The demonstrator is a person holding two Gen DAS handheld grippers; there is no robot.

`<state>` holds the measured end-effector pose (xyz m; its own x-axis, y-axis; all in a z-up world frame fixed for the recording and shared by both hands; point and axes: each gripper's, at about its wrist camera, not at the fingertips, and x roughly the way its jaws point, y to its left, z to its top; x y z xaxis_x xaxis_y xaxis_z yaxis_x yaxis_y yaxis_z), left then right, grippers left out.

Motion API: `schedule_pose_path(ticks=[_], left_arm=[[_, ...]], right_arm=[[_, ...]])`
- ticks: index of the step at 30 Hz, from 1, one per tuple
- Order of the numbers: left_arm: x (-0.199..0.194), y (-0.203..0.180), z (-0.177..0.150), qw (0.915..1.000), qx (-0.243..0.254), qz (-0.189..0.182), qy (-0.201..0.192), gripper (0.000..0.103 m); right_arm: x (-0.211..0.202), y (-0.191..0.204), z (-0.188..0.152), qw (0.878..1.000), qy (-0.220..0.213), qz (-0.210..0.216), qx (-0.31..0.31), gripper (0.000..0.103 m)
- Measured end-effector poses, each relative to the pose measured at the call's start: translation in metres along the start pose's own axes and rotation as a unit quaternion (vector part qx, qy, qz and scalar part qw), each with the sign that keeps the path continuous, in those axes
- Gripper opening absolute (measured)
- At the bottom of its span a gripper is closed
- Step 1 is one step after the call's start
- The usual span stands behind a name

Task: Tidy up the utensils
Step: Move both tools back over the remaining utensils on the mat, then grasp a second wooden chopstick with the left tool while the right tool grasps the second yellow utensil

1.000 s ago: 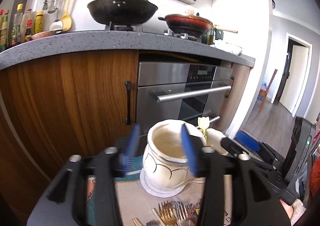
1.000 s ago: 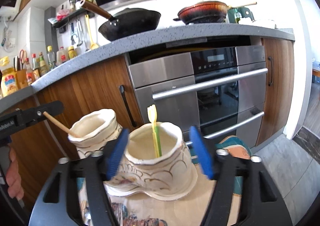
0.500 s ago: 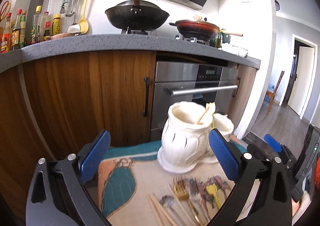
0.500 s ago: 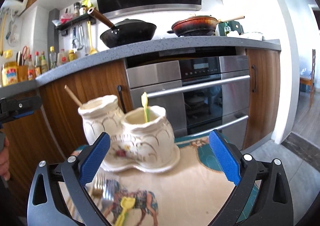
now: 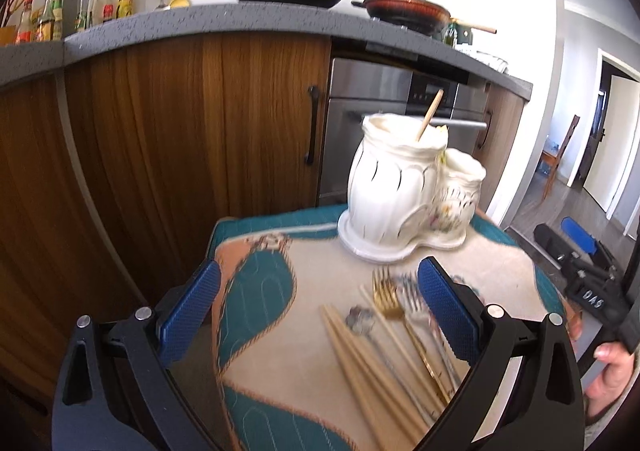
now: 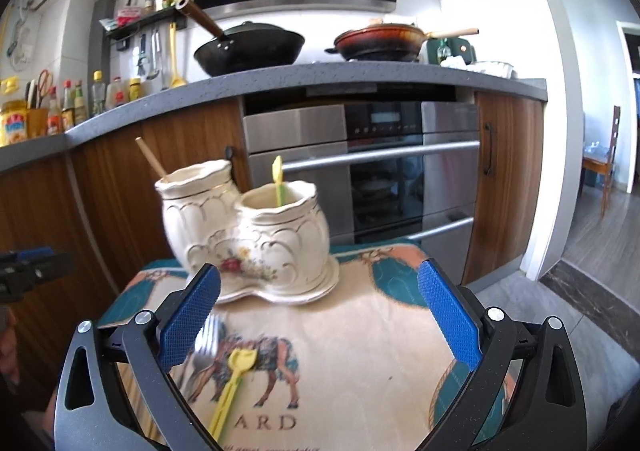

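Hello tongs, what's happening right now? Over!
Left tongs open, empty. Right tongs open, empty. Holder has one chopstick, one yellow utensil. Forks, chopsticks on mat. Nothing blocking.

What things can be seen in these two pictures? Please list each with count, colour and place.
Ceramic double-pot utensil holder: one, cream, far end of mat.
Wooden chopstick: one, tan, in taller pot.
Plastic utensil: one, yellow-green, in shorter pot.
Patterned cloth mat: one, beige and teal, on table.
Loose chopsticks: several, tan, on mat.
Forks: gold and silver, count blurred, beside chopsticks.
Plastic fork: one, yellow, on mat.
Left gripper: blue pads, open.
Right gripper: blue pads, open.
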<state>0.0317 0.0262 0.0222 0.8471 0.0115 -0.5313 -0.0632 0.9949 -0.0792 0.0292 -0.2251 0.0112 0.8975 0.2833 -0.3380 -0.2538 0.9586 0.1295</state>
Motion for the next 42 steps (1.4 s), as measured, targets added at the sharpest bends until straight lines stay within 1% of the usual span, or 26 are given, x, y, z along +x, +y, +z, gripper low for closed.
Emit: schedule_pose_path(ticks=[3,9,11,14,15,18,20,22,26,28,29,30,31,32,34,35,37,40,42], left_arm=[[0.002,0.004,-0.010,0.9999,0.001,0.008,0.013,0.097],[0.013,0.007,-0.030,0.9983,0.009,0.021,0.054,0.097],[0.017,0.005,-0.034,0.9972,0.011,0.012,0.073,0.097],[0.024,-0.001,-0.041,0.9941,0.023,0.013,0.105,0.097],[0.028,-0.003,-0.044,0.9918,0.029,0.015,0.124,0.097],[0.035,-0.008,-0.051,0.9873,0.039,0.016,0.153,0.097],[0.039,-0.012,-0.055,0.9839,0.049,0.018,0.171,0.093],[0.043,-0.014,-0.060,0.9796,0.056,0.015,0.192,0.085],[0.046,-0.023,-0.067,0.9714,0.085,0.014,0.221,0.077],[0.049,-0.027,-0.071,0.9665,0.098,0.013,0.237,0.069],[0.049,-0.028,-0.072,0.9657,0.099,0.011,0.240,0.067],[0.049,-0.027,-0.071,0.9651,0.096,0.006,0.244,0.063],[0.049,-0.027,-0.070,0.9645,0.092,-0.001,0.247,0.054],[0.049,-0.027,-0.069,0.9639,0.092,-0.003,0.250,0.050],[0.050,-0.025,-0.066,0.9627,0.093,-0.002,0.254,0.031],[0.051,-0.023,-0.064,0.9624,0.092,-0.003,0.256,0.028],[0.054,-0.018,-0.061,0.9628,0.085,-0.002,0.256,0.015],[0.058,-0.011,-0.058,0.9647,0.083,0.001,0.250,0.007],[0.059,-0.008,-0.056,0.9669,0.079,0.004,0.243,0.006]], right_arm=[[-0.004,0.000,-0.001,1.000,0.011,0.011,0.004,0.098],[0.003,-0.002,-0.007,0.999,0.040,0.025,0.023,0.098],[0.006,-0.002,-0.010,0.998,0.048,0.031,0.027,0.098],[0.010,-0.001,-0.013,0.998,0.055,0.035,0.025,0.098],[0.010,-0.001,-0.014,0.998,0.056,0.034,0.023,0.098],[0.012,-0.002,-0.015,0.997,0.059,0.034,0.019,0.098],[0.012,-0.004,-0.015,0.997,0.061,0.035,0.022,0.098],[0.014,-0.007,-0.015,0.997,0.063,0.036,0.025,0.098],[0.016,-0.010,-0.017,0.997,0.071,0.032,0.027,0.098],[0.017,-0.010,-0.017,0.996,0.072,0.033,0.028,0.098],[0.017,-0.011,-0.017,0.996,0.073,0.033,0.027,0.098],[0.017,-0.011,-0.017,0.996,0.073,0.034,0.027,0.098],[0.017,-0.010,-0.017,0.996,0.074,0.034,0.025,0.098],[0.017,-0.010,-0.018,0.996,0.075,0.035,0.024,0.098],[0.017,-0.008,-0.018,0.996,0.080,0.037,0.020,0.098],[0.018,-0.008,-0.018,0.996,0.085,0.037,0.018,0.098],[0.020,-0.004,-0.018,0.994,0.101,0.032,0.007,0.098],[0.022,0.005,-0.018,0.991,0.129,0.021,-0.020,0.098],[0.025,0.011,-0.020,0.988,0.152,0.016,-0.034,0.098]])
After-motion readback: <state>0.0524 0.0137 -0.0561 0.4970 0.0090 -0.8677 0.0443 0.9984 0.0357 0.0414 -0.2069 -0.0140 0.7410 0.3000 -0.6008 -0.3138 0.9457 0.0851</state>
